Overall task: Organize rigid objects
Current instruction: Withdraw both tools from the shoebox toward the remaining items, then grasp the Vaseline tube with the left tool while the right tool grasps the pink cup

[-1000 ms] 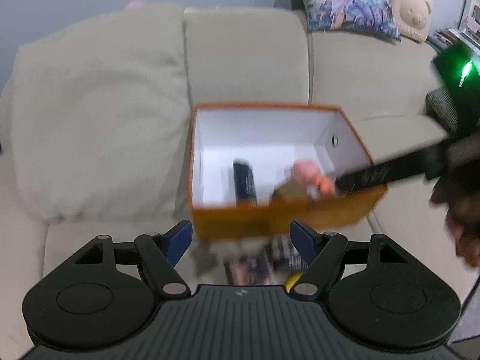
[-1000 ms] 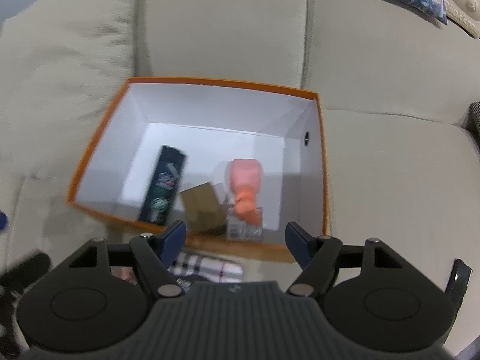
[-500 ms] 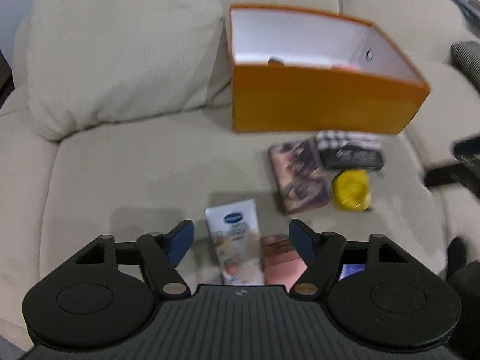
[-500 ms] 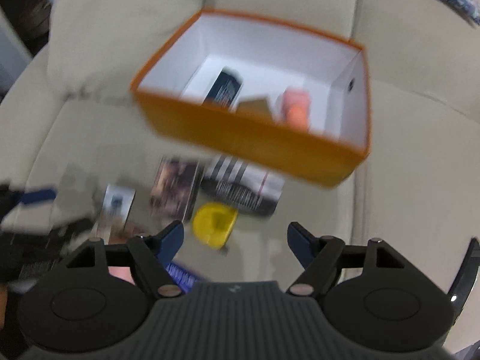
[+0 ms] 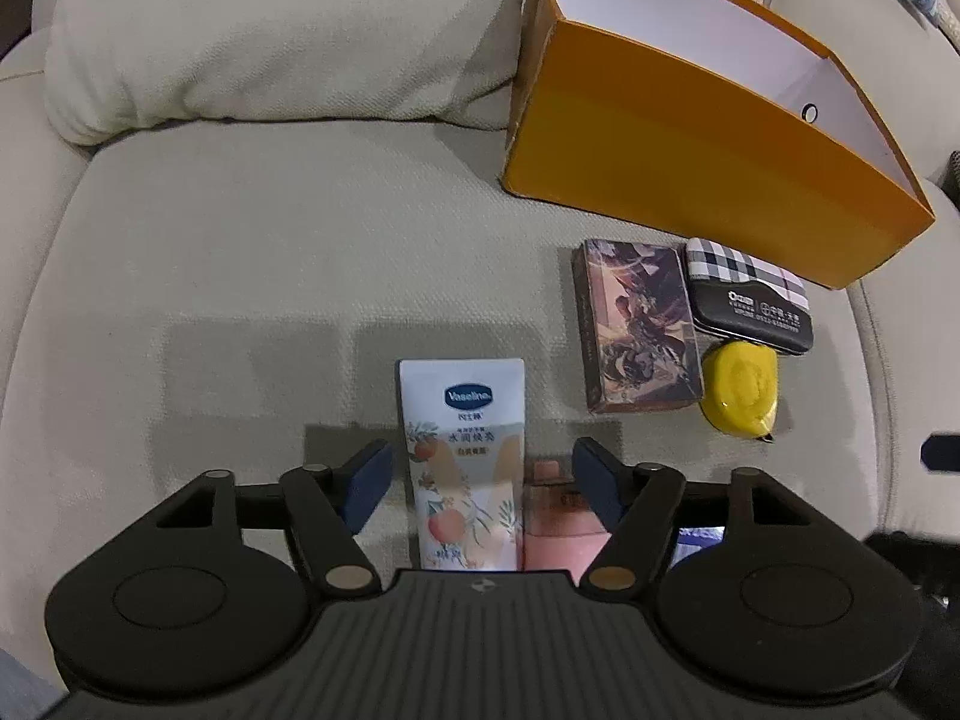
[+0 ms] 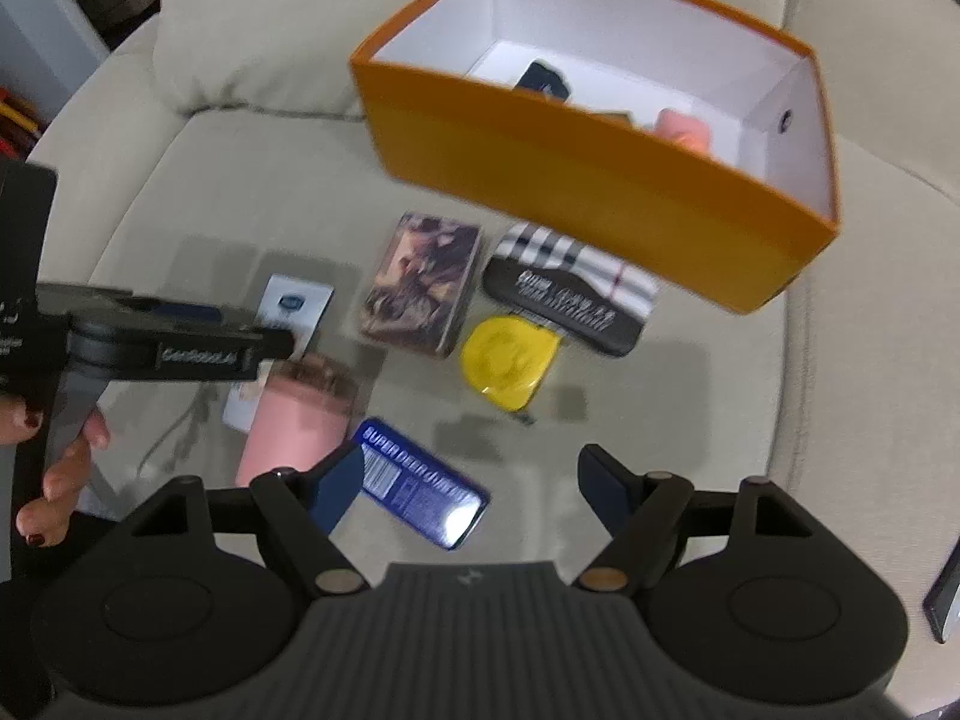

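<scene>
An orange box [image 5: 690, 138] with a white inside stands on the beige sofa; it also shows in the right wrist view [image 6: 576, 180] with a dark pack and a pink item inside. In front of it lie a picture card box [image 5: 636, 327], a plaid-and-black case [image 5: 750, 300], a yellow round tape measure [image 5: 741, 387], a white Vaseline tube [image 5: 465, 462] and a pink item [image 5: 558, 510]. My left gripper [image 5: 483, 477] is open, low over the Vaseline tube, which lies between its fingers. My right gripper [image 6: 474, 480] is open above a blue pack [image 6: 420, 489].
A large beige cushion [image 5: 270, 30] leans on the sofa back to the left of the box. The left gripper's body and the hand holding it [image 6: 66, 420] show at the left of the right wrist view. A dark flat object [image 6: 945, 600] lies at the far right.
Both grippers have pulled back from the box and dropped toward the seat. The left one now straddles the Vaseline tube; the right one hangs over the blue pack.
</scene>
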{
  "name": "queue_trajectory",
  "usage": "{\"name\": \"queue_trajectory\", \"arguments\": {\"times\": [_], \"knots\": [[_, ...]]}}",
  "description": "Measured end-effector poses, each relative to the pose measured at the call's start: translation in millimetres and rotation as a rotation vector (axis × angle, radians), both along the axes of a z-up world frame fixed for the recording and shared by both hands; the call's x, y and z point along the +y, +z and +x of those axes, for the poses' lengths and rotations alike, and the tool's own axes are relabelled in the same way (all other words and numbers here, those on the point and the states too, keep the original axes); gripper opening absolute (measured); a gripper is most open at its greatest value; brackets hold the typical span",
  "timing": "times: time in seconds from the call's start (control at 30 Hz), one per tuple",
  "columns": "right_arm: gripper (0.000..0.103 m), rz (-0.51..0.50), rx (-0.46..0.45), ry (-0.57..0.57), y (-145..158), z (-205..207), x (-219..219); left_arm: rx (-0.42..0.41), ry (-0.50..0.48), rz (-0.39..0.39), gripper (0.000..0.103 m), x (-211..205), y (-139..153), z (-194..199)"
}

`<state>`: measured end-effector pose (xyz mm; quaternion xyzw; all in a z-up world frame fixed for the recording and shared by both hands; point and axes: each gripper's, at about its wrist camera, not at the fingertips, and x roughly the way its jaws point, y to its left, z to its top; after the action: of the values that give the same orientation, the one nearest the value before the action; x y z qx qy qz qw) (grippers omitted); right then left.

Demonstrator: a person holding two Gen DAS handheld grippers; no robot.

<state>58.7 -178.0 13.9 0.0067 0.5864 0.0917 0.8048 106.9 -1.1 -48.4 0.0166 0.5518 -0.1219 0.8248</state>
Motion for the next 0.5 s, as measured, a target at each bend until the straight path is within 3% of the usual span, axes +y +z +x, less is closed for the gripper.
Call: {"name": "queue_trajectory", "arguments": {"times": [0.23, 0.5], "knots": [[0.08, -0.002, 0.019, 0.041, -4.8, -3.6, 12.7, 0.044, 0.023, -0.042, 0.082, 1.4, -16.1, 9.4], [0.08, 0.044, 0.028, 0.054, -14.1, -4.7, 20.1, 0.055, 0.076, 0.076, 0.077, 4.7, -32.3, 16.3]]}}
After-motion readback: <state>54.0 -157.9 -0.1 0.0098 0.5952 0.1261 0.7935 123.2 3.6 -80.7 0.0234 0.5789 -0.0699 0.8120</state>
